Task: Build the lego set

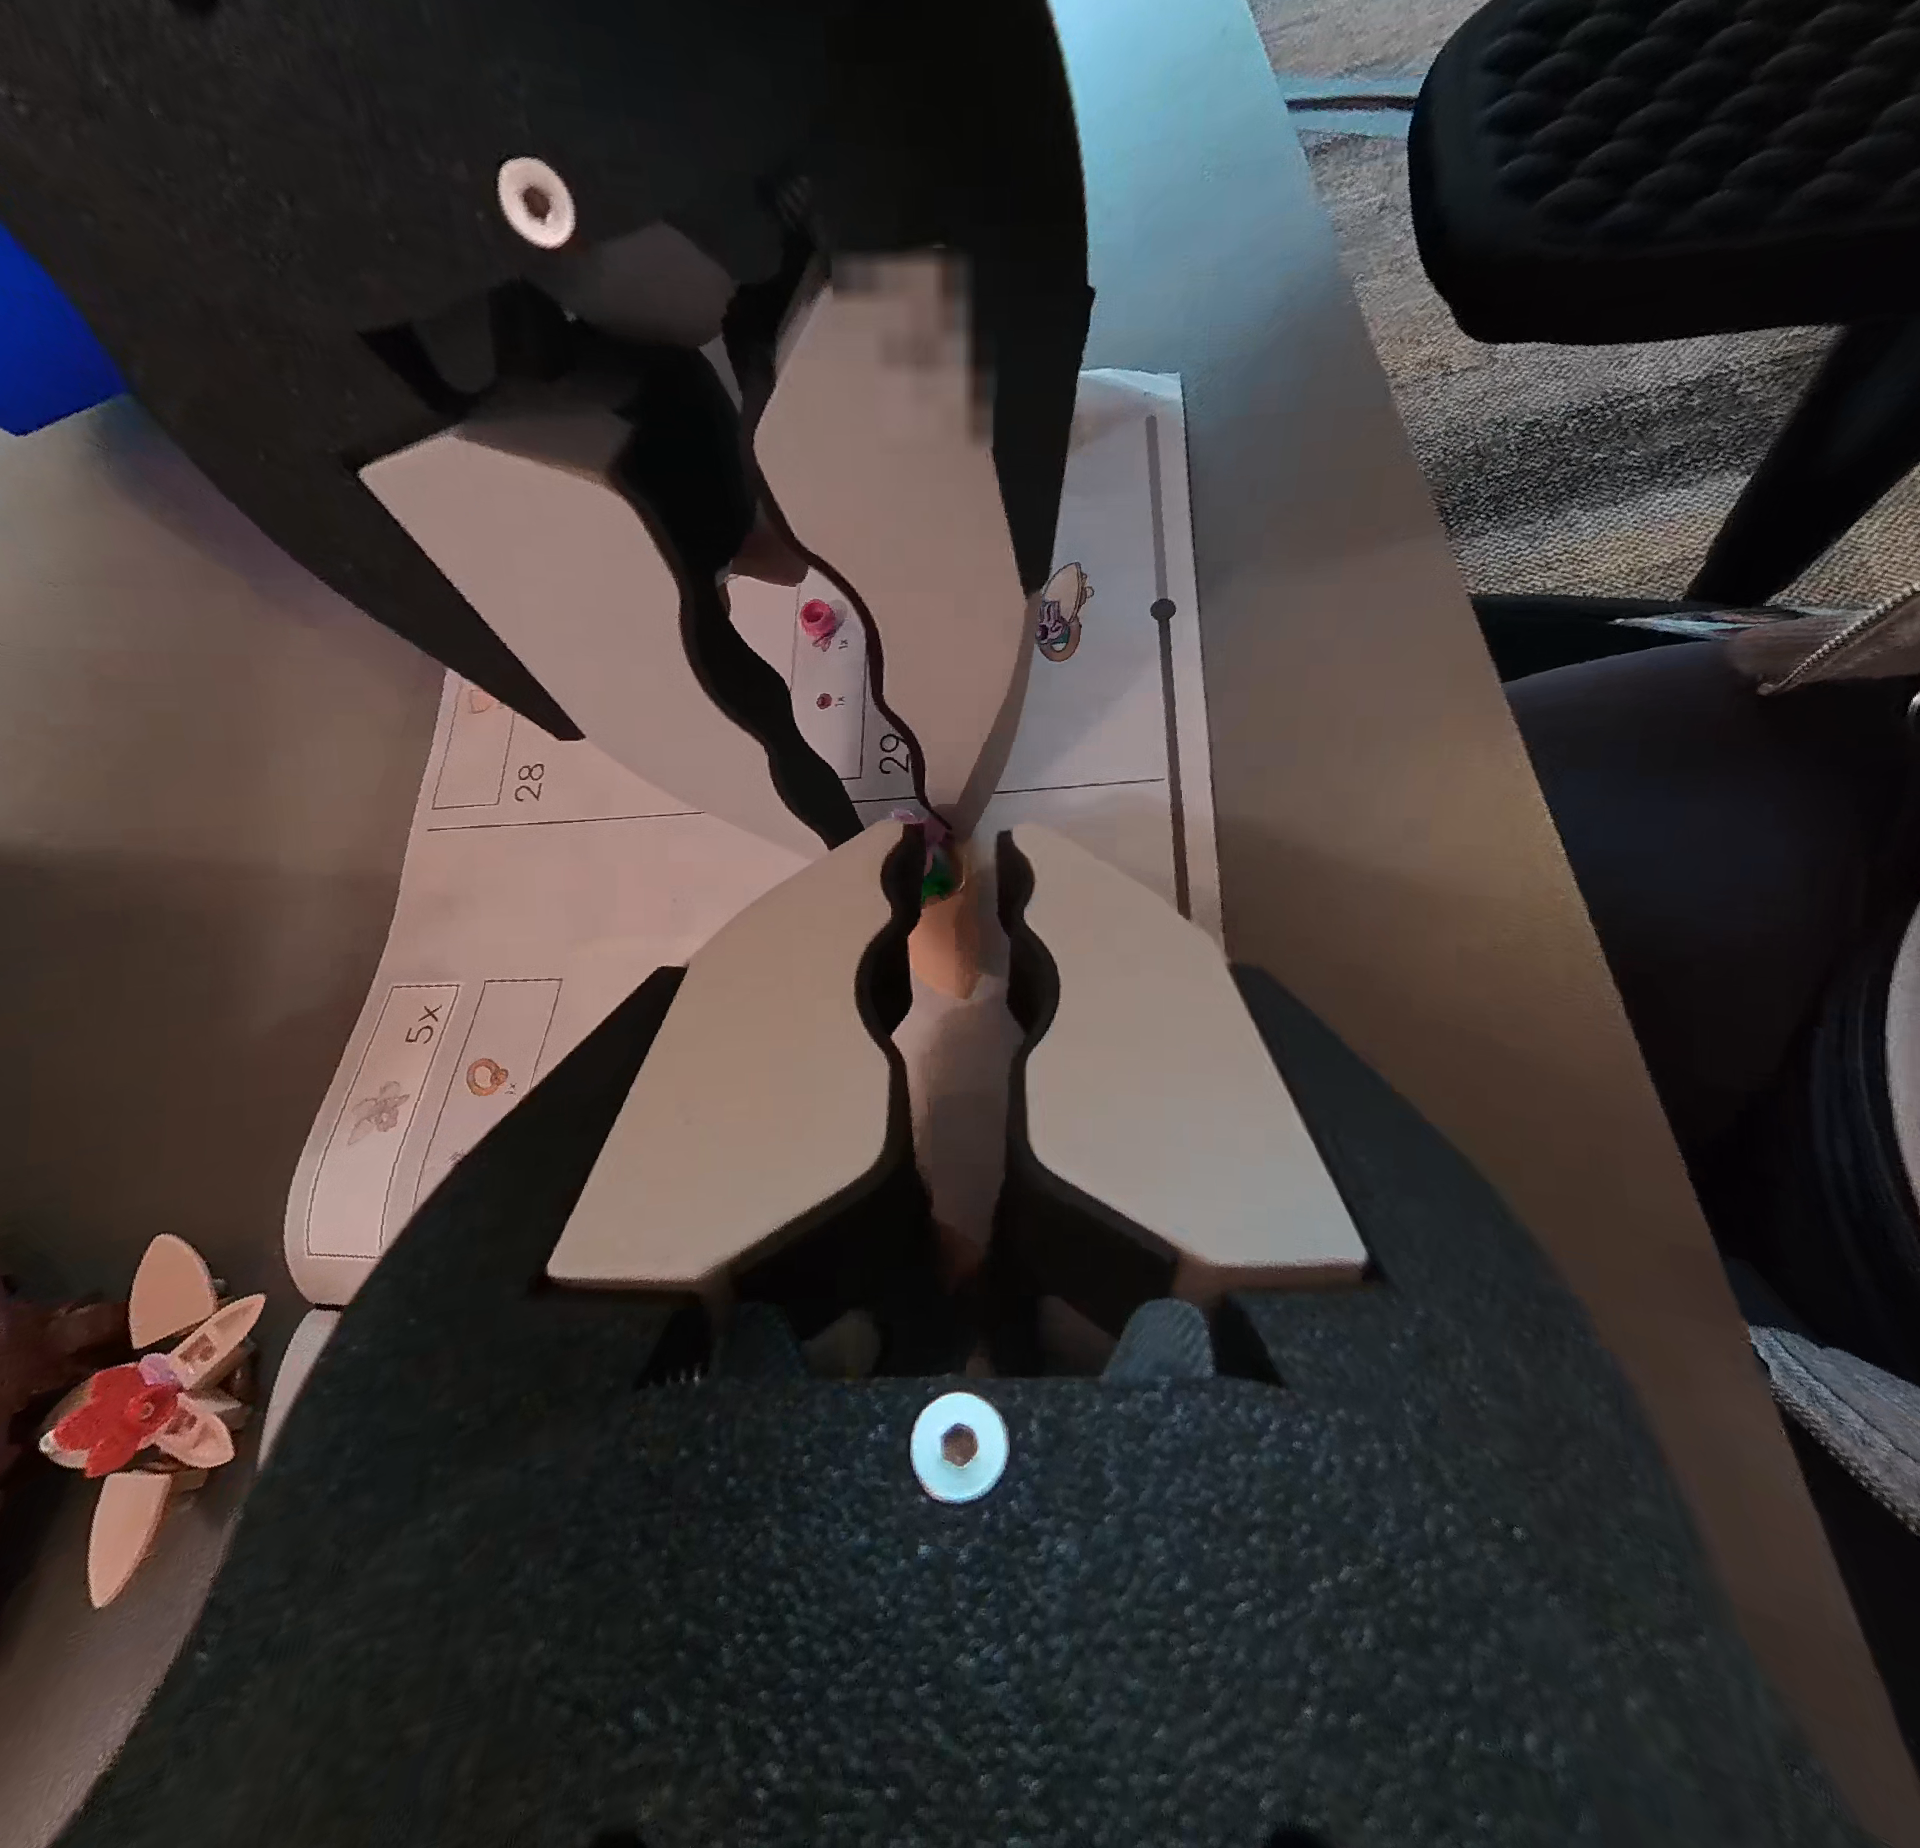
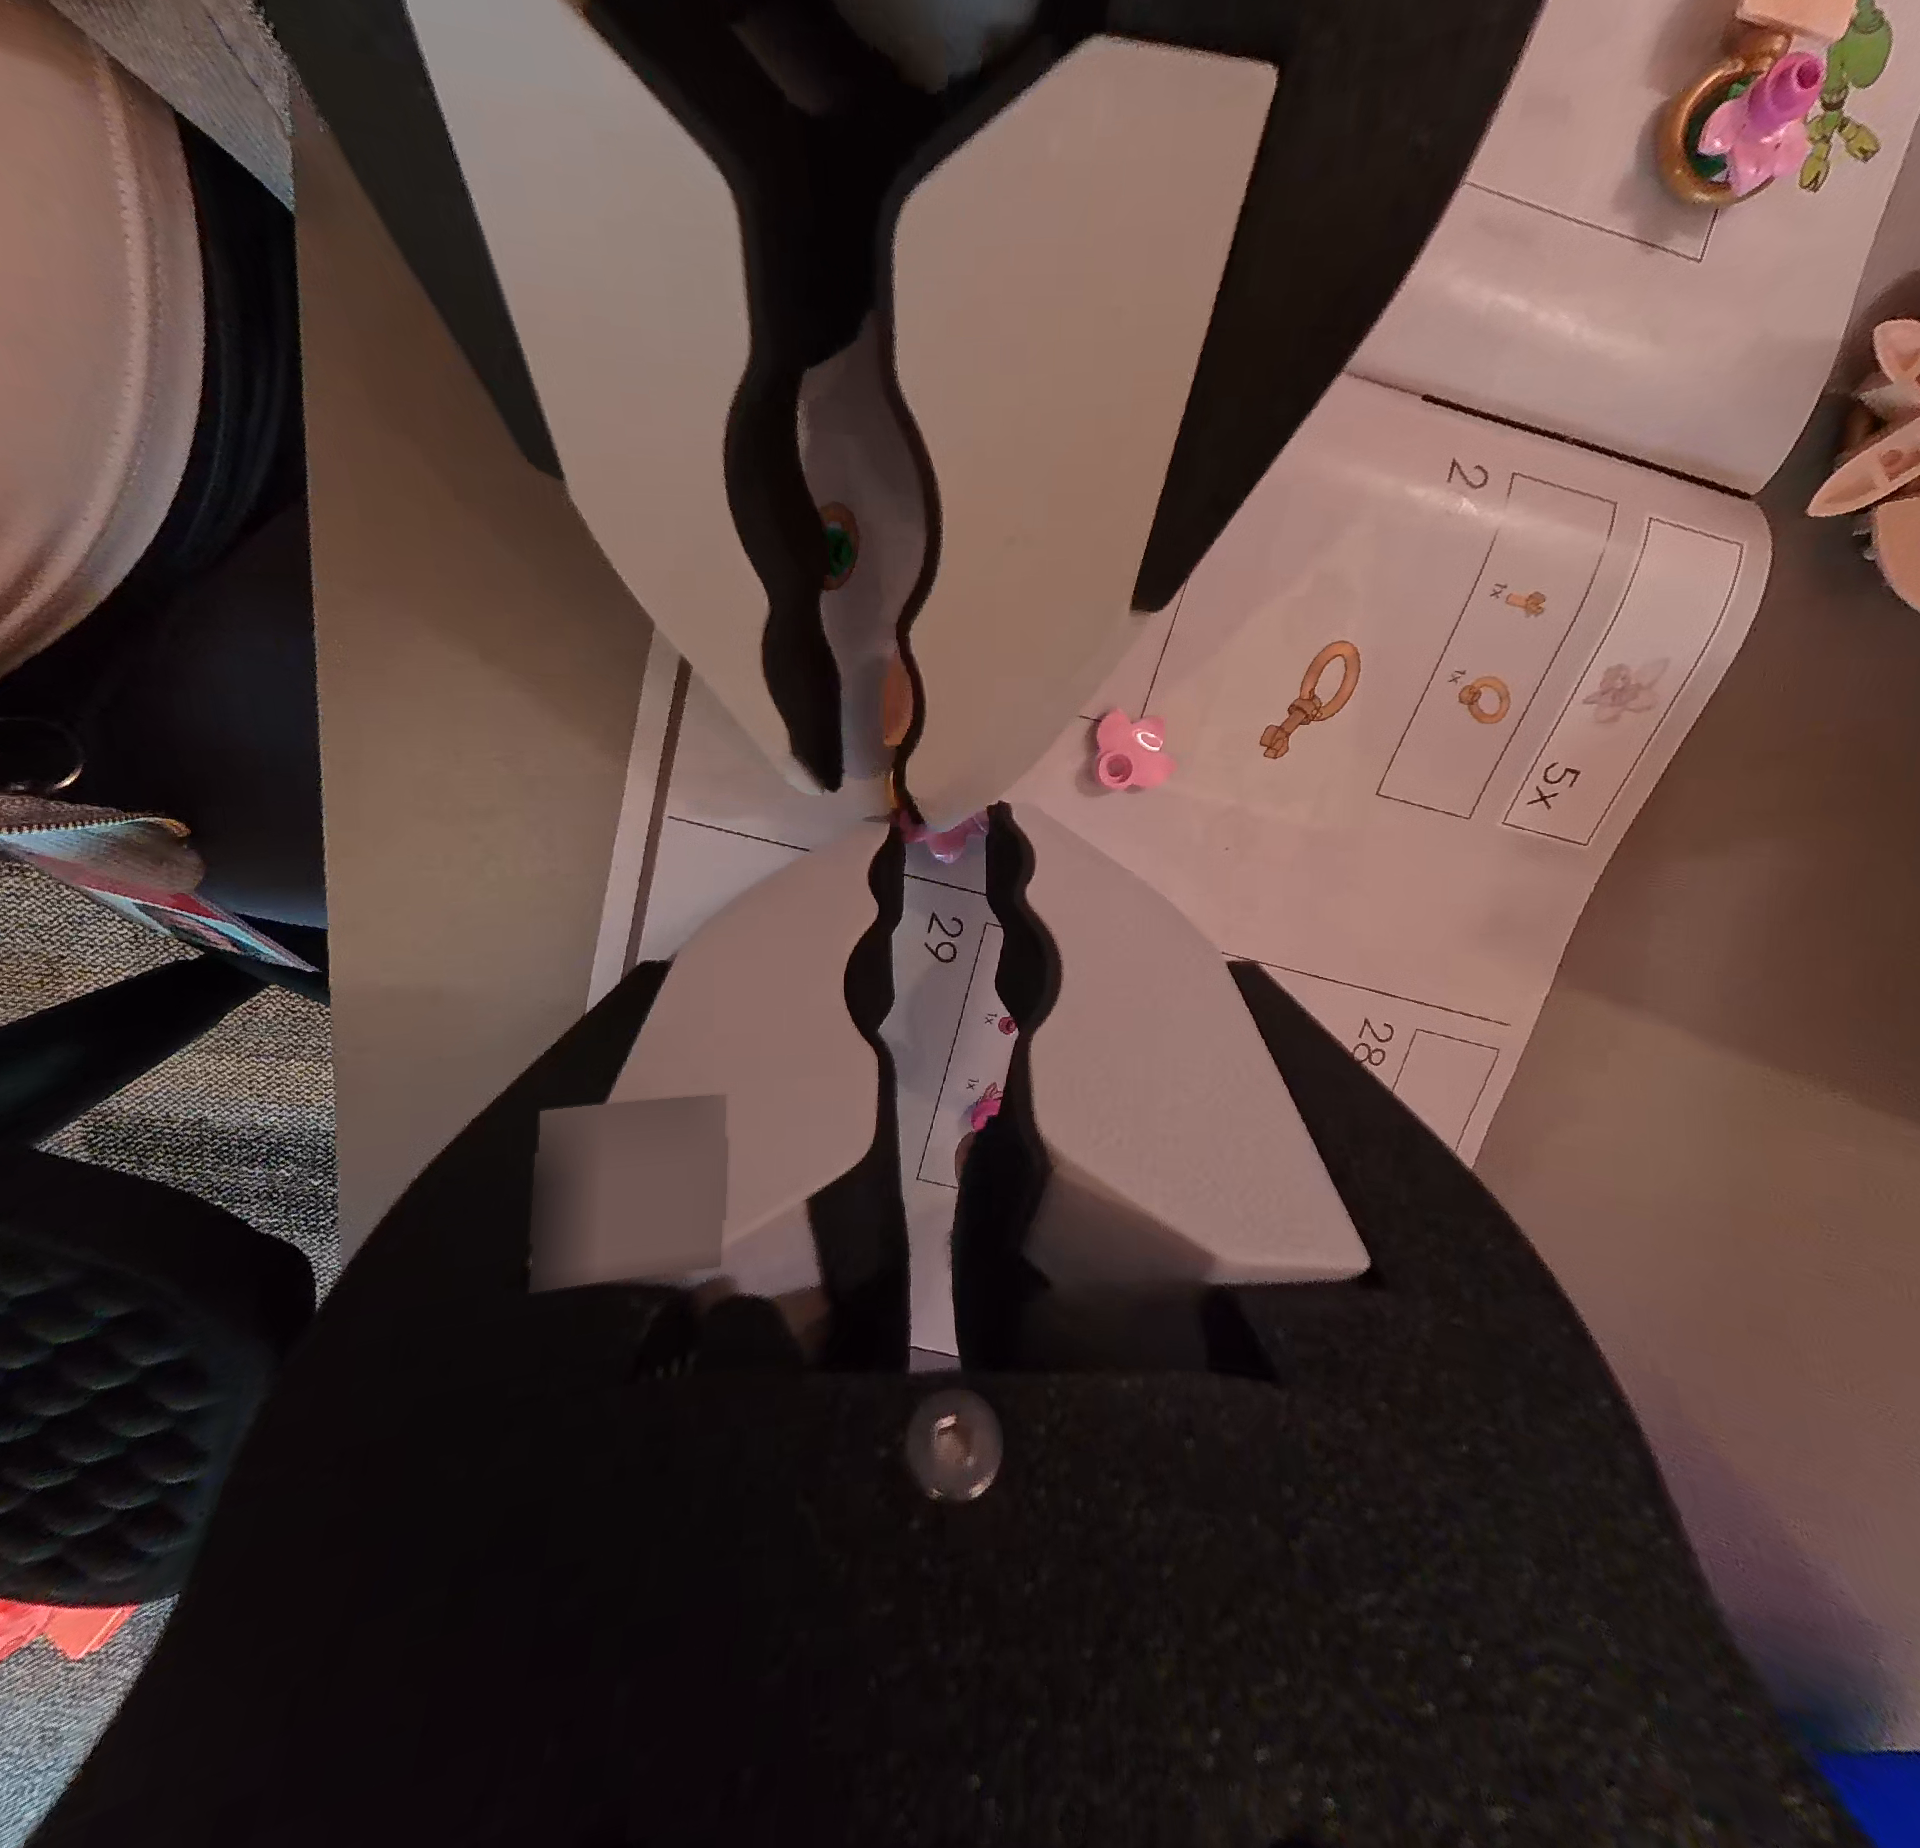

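In the left wrist view my left gripper (image 1: 956,848) stands over an open instruction booklet (image 1: 1101,718). A tan petal piece (image 1: 940,941) with a gold ring and a green part lies between its fingers. The piece rests against the left finger, and a thin gap shows at the right finger (image 1: 1122,1071). The right gripper (image 1: 935,813) comes in from above, tip to tip with the left one. In the right wrist view my right gripper (image 2: 940,832) is shut on a small pink flower (image 2: 945,834). The tan piece (image 2: 899,707) and its ring (image 2: 836,546) show between the left gripper's fingers.
A loose pink flower (image 2: 1132,749) lies on the booklet (image 2: 1351,759). A ring with a pink flower and green stem (image 2: 1756,125) sits far right. A tan-petalled flower with a red centre (image 1: 145,1403) lies at the left. A black chair (image 1: 1662,136) stands past the table edge (image 1: 1351,655).
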Motion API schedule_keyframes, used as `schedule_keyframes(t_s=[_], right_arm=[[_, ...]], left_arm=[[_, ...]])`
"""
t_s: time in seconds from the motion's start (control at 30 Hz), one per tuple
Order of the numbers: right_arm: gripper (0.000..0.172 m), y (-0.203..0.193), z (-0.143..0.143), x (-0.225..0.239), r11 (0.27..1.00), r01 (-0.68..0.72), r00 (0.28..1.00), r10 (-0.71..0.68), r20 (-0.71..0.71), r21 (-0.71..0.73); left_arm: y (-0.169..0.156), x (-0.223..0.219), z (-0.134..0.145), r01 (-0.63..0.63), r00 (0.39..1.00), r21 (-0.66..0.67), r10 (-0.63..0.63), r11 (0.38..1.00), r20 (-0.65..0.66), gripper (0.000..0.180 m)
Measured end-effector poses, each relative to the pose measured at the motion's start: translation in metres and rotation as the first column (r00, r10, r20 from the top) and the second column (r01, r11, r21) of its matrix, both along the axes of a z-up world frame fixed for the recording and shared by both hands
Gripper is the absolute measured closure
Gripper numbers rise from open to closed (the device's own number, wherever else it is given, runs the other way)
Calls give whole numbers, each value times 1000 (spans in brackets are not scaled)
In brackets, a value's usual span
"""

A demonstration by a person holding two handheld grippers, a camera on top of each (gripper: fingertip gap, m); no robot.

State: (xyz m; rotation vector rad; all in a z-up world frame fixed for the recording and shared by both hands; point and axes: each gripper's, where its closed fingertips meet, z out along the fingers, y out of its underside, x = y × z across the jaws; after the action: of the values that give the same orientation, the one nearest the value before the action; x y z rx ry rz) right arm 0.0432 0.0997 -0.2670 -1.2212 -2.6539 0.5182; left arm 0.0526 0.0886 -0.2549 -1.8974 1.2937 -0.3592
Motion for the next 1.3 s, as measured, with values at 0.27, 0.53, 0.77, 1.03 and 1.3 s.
schedule_keyframes(t_s=[0.27, 0.53, 0.77, 1.03, 1.3], right_arm=[[158, 0, 0, 0, 1000, 2, 1000, -2, 2, 7], [158, 0, 2, 0, 998, 45, 999, -46, -21, -40], [158, 0, 1, 0, 998, 50, 998, -51, -27, -25], [158, -1, 1, 0, 998, 56, 998, -56, -26, -29], [170, 3, 24, -4, 992, 83, 990, -94, -108, -98]], left_arm=[[2, -2, 0, -13, 1000, 72, 13, 997, -2, 172], [2, -4, 0, -24, 1000, 71, 23, 997, 10, 175], [3, -5, -1, -40, 999, 62, 40, 997, 7, 176], [3, -5, -2, -47, 999, 73, 47, 996, -6, 177], [3, -5, -2, -41, 999, 60, 41, 997, -1, 177]])
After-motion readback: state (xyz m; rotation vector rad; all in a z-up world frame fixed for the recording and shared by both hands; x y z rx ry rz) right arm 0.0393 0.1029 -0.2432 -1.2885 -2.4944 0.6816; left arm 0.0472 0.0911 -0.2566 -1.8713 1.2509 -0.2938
